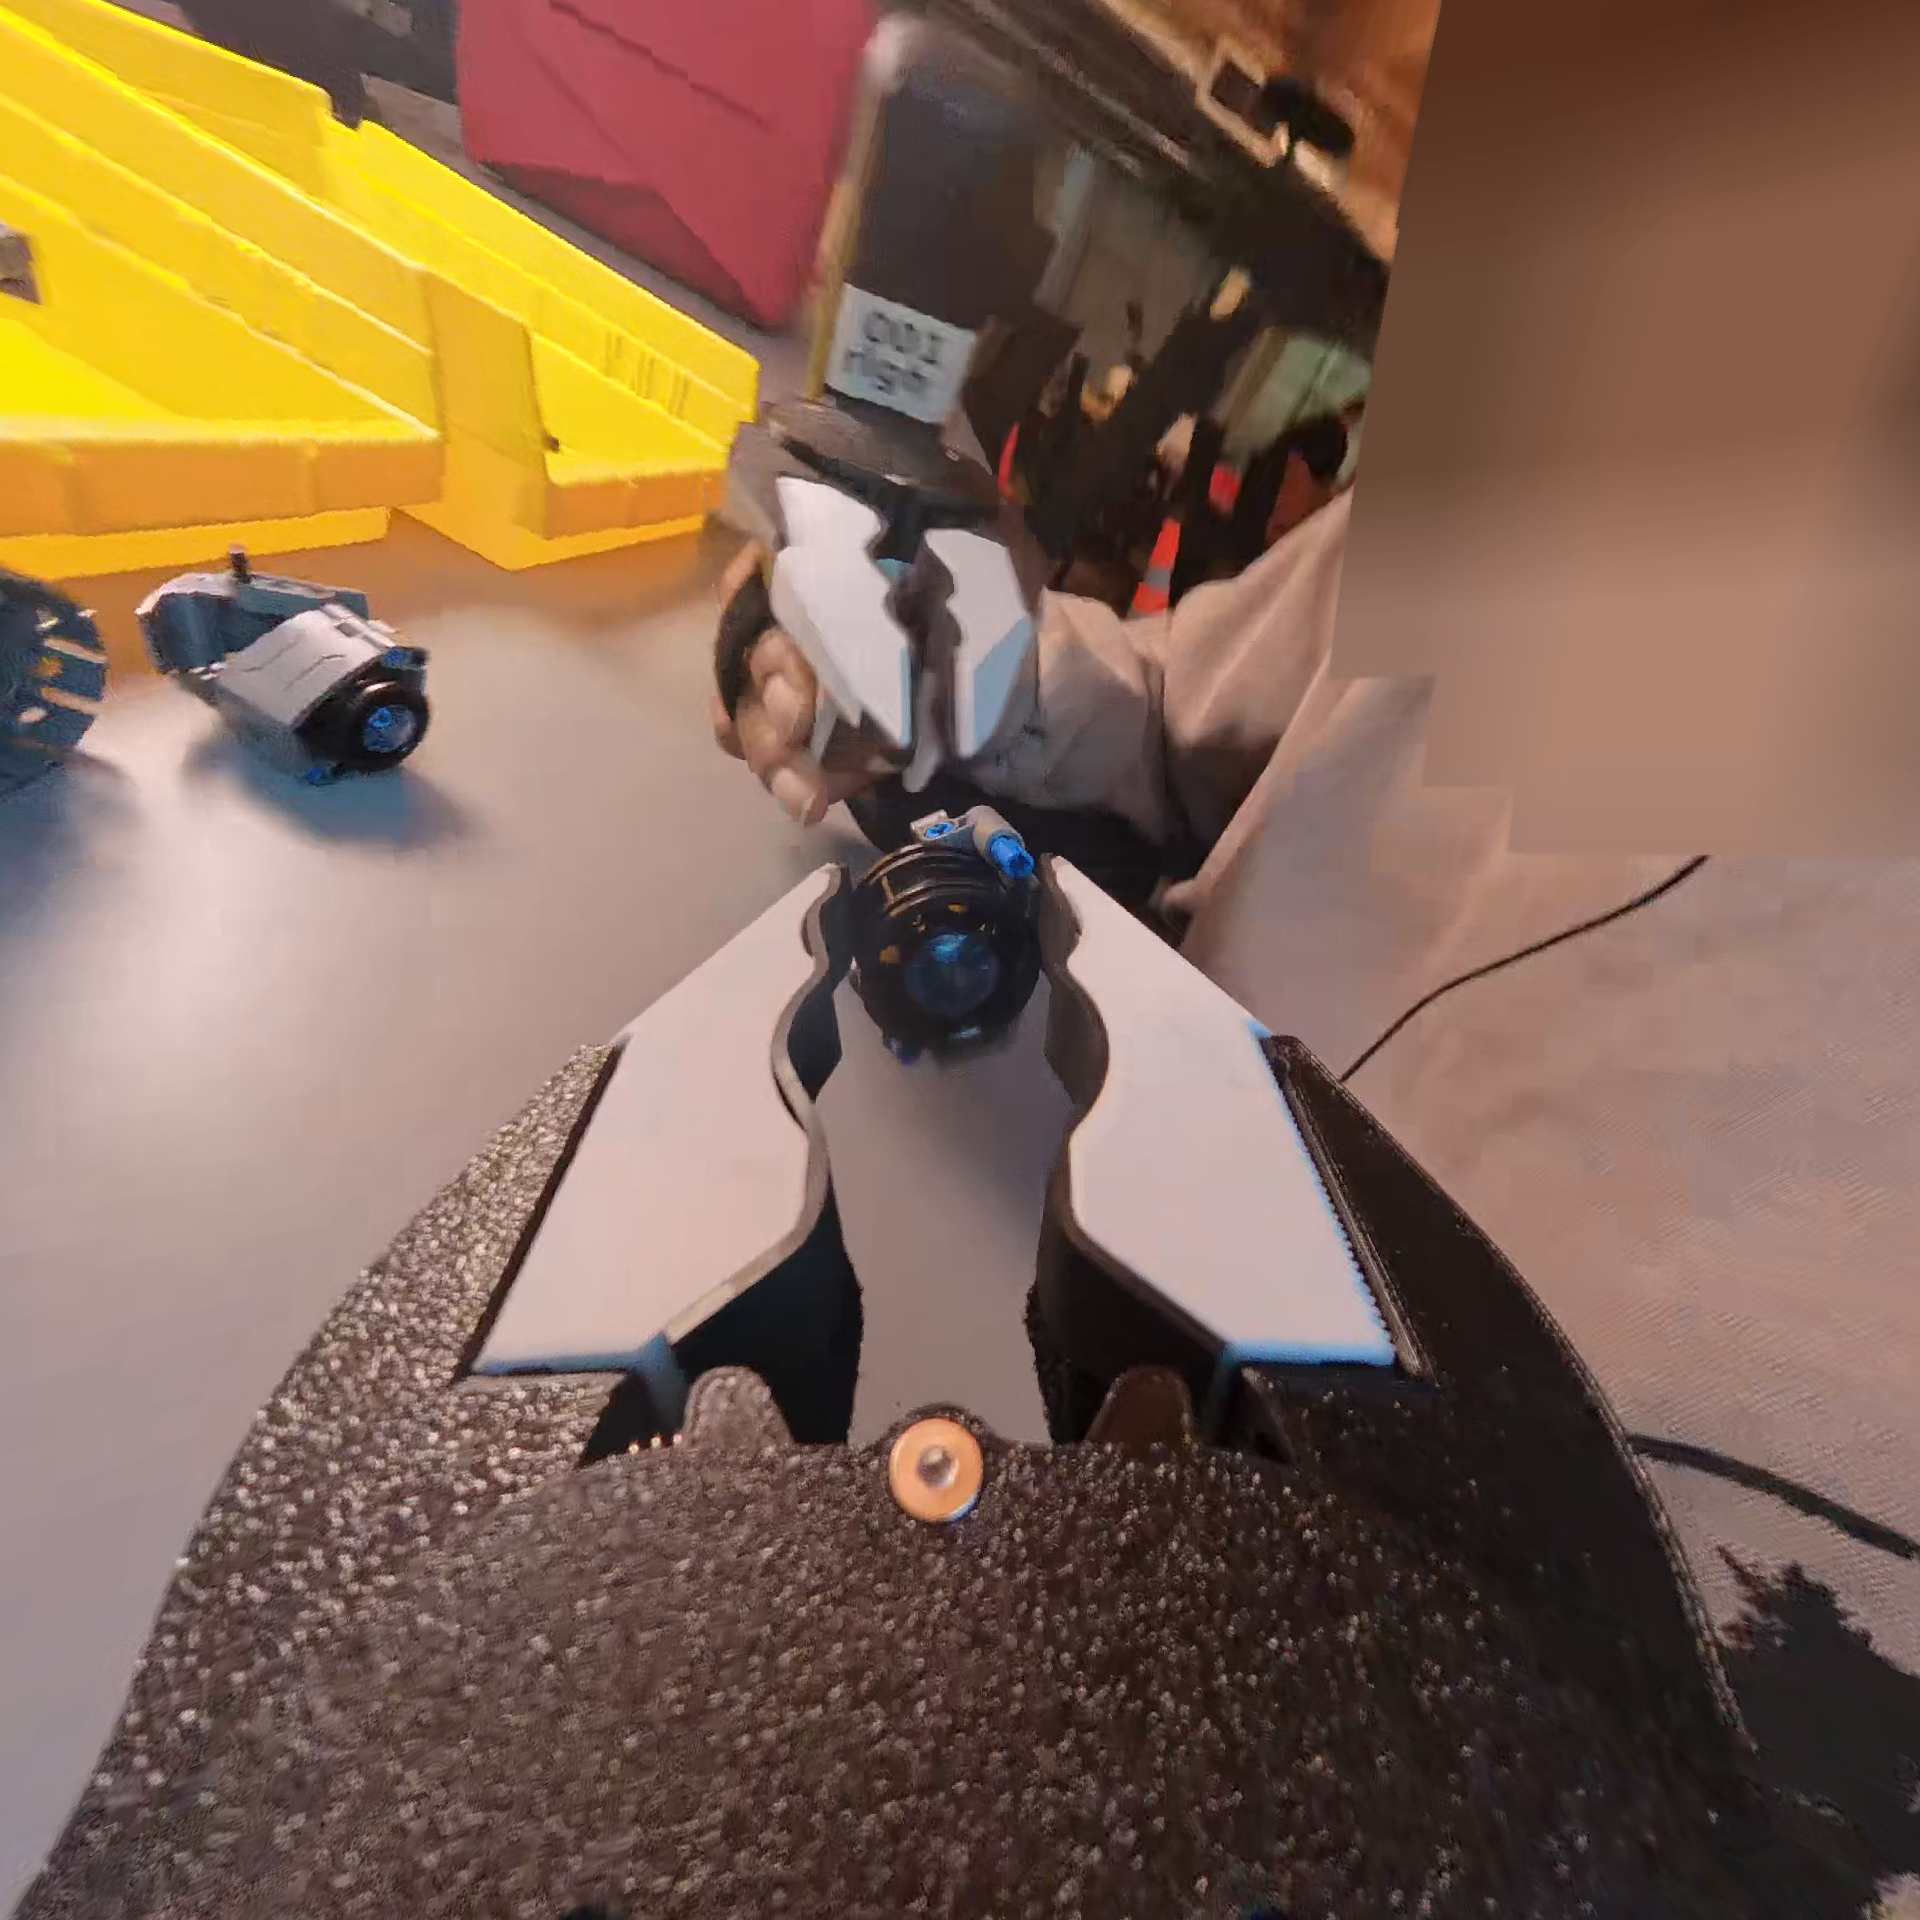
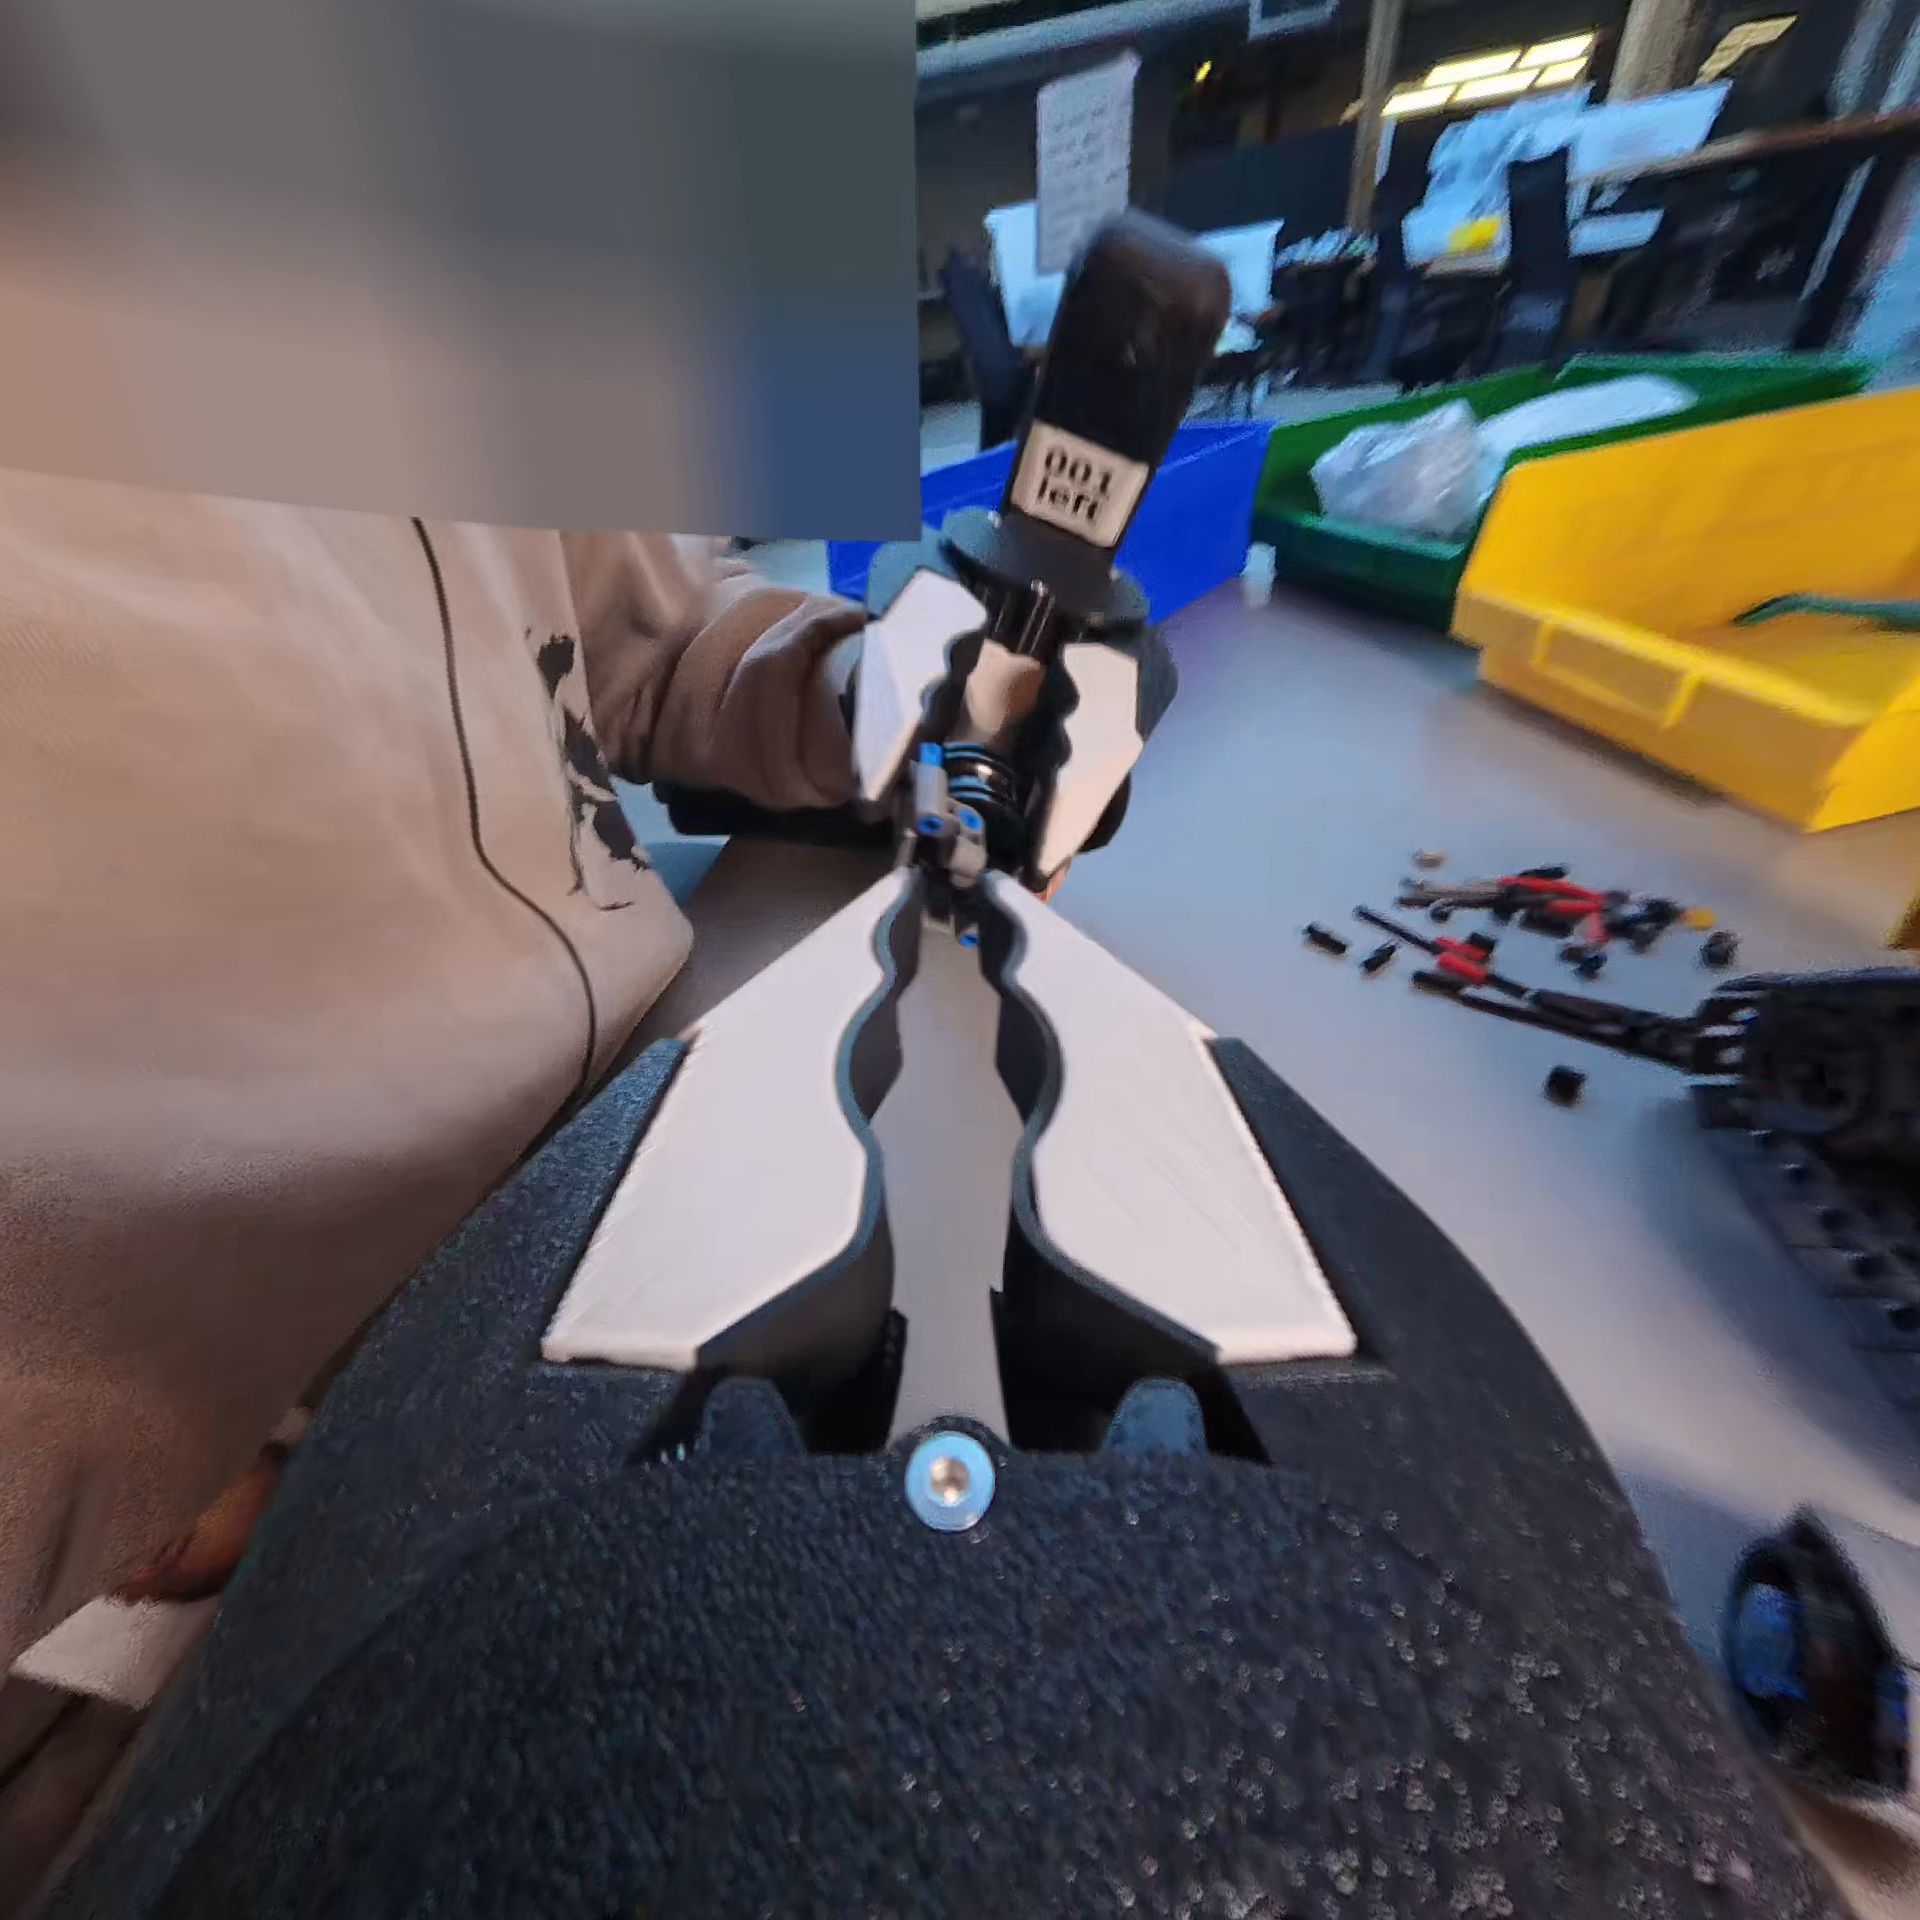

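Observation:
My left gripper (image 1: 940,875) is shut on a black ribbed toy-brick wheel (image 1: 945,961) with a blue centre and holds it above the grey table (image 1: 416,987). A grey connector (image 1: 961,831) with blue pins sticks out of the wheel's far side. In the right wrist view the left gripper (image 2: 971,821) shows with the wheel (image 2: 985,771) in its tips. My right gripper (image 2: 948,881) is narrowly open, and the grey connector (image 2: 948,831) stands between its fingertips with slim gaps beside it. The picture is blurred there. The right gripper (image 1: 920,767) also shows in the left wrist view, just beyond the connector.
A second grey-and-black brick assembly (image 1: 301,670) lies left on the table, before yellow bins (image 1: 260,364) and a red bin (image 1: 644,135). Loose black and red pieces (image 2: 1538,935), a black assembly (image 2: 1829,1091) and yellow (image 2: 1714,623), green and blue bins lie right. A person in beige (image 2: 260,883) sits close. Only a small space, under 4 cm, lies between the two pairs of fingers.

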`<state>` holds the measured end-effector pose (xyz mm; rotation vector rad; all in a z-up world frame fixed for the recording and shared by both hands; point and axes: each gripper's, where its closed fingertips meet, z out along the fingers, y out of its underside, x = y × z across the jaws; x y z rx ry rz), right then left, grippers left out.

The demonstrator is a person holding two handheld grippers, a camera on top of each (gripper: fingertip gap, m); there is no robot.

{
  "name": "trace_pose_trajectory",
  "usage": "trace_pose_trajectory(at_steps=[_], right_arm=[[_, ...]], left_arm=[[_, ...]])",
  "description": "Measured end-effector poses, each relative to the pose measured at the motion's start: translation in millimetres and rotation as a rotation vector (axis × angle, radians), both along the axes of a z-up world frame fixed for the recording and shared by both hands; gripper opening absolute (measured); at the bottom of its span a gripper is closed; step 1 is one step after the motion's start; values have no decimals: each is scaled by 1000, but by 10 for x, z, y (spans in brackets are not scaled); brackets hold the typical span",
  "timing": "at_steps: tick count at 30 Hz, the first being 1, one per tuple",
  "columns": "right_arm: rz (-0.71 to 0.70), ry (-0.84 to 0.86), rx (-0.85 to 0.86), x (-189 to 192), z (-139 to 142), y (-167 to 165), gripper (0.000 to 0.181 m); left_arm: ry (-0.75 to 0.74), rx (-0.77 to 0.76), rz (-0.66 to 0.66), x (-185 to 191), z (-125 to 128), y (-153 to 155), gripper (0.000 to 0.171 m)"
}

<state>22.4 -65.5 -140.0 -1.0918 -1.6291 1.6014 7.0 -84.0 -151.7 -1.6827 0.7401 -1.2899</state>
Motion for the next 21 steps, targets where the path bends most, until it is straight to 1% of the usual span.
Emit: trace_pose_trajectory(at_steps=[2,4,5,7,9,12,13,14,16,17,19,21], right_arm=[[-77,39,79,-60,41,8,31],[-175,50,194,-166,-2,8,46],[-220,52,256,-217,-20,13,50],[-298,61,354,-312,-28,40,50],[-320,66,404,-395,-25,4,56],[-354,47,466,-505,-56,-17,55],[-365,46,481,-518,-65,-7,48],[-358,47,486,-518,-75,-17,46],[-326,38,451,-496,-80,-43,45],[-315,46,407,-483,-57,-49,44],[-285,44,337,-438,-36,-36,44],[-278,55,298,-407,-7,-13,44]], left_arm=[[-75,-81,76,-128,-4,138,35],[-221,-204,66,-157,63,177,35],[-297,-253,67,-183,113,209,35],[-425,-351,58,-233,175,270,35],[-522,-444,52,-246,178,314,36],[-556,-507,36,-175,142,302,36],[-555,-517,24,-143,137,285,36],[-559,-526,20,-126,138,275,36],[-555,-538,3,-109,125,250,36],[-556,-530,-9,-107,142,231,37],[-550,-493,-17,-139,184,207,42],[-495,-433,-8,-137,181,173,43]])
